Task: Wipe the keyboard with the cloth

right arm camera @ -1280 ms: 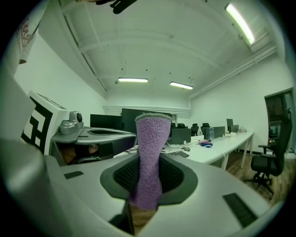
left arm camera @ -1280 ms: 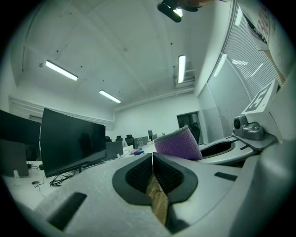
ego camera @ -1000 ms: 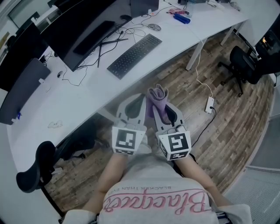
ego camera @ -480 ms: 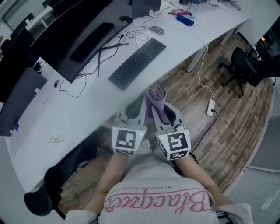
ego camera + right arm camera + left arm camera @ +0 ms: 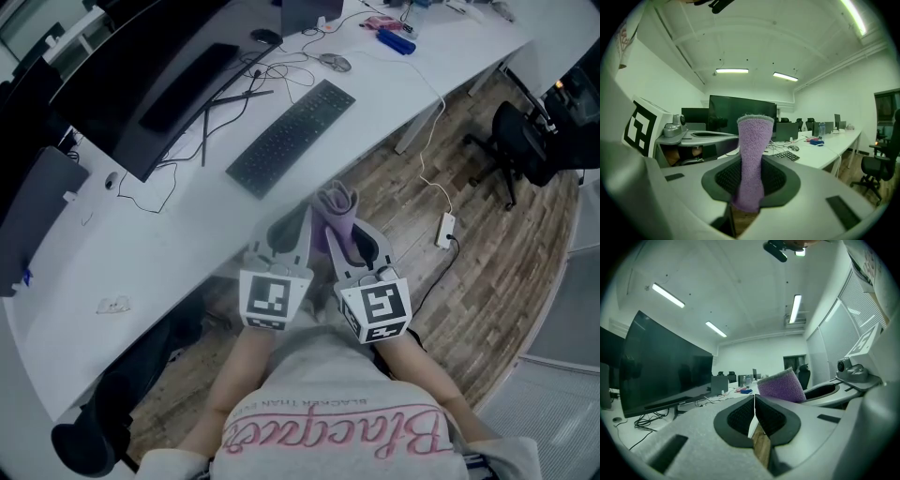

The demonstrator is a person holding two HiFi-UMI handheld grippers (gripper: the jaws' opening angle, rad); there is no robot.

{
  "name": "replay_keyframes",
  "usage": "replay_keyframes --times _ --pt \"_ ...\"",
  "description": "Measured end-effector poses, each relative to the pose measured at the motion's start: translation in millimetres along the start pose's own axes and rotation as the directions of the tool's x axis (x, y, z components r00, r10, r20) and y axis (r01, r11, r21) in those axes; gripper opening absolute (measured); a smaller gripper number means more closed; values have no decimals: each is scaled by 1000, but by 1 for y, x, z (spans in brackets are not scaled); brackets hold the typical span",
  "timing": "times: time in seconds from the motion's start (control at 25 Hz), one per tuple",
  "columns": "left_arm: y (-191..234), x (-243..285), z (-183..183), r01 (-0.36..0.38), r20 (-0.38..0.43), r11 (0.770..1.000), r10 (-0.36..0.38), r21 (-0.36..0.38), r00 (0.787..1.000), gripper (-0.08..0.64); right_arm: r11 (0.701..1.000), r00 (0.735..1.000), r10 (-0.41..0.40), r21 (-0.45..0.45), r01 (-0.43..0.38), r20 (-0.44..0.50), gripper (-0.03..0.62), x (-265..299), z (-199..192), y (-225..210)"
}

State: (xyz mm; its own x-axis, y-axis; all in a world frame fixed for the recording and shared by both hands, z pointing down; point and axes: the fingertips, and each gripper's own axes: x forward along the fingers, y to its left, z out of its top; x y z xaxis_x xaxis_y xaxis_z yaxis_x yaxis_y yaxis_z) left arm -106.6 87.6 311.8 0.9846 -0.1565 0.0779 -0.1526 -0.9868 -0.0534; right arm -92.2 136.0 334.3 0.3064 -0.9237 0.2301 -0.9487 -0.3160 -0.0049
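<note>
A dark keyboard (image 5: 291, 136) lies slanted on the white desk (image 5: 141, 248), ahead of both grippers and apart from them. In the right gripper view the keyboard (image 5: 788, 155) shows small and far off. My right gripper (image 5: 339, 232) is shut on a folded purple cloth (image 5: 336, 217), which stands up between its jaws (image 5: 751, 157). My left gripper (image 5: 292, 234) is shut with nothing in it; its jaws meet edge to edge (image 5: 754, 409). The purple cloth (image 5: 780, 385) shows just to its right. Both grippers are held side by side in front of the desk's near edge, over the floor.
A large dark monitor (image 5: 141, 70) stands behind the keyboard, with loose cables (image 5: 239, 80) and a mouse (image 5: 336, 63) beside it. A blue object (image 5: 394, 41) lies at the desk's far end. An office chair (image 5: 520, 136) stands to the right, and a power strip (image 5: 443, 231) lies on the wooden floor.
The view has shifted slightly, so the desk and keyboard sit a little differently in the frame. Both grippers keep their places and the cloth stays held.
</note>
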Motion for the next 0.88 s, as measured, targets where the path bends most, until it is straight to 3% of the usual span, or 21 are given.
replay_keyframes --times 0.36,0.88 --pt "16 32 1 -29 -11 1000 29 5 1000 6 1000 999 -5 -11 6 32 86 28 14 -28" --pt "49 111 -2 -137 -44 991 137 10 990 5 992 991 125 -6 -125 45 87 101 32 -87"
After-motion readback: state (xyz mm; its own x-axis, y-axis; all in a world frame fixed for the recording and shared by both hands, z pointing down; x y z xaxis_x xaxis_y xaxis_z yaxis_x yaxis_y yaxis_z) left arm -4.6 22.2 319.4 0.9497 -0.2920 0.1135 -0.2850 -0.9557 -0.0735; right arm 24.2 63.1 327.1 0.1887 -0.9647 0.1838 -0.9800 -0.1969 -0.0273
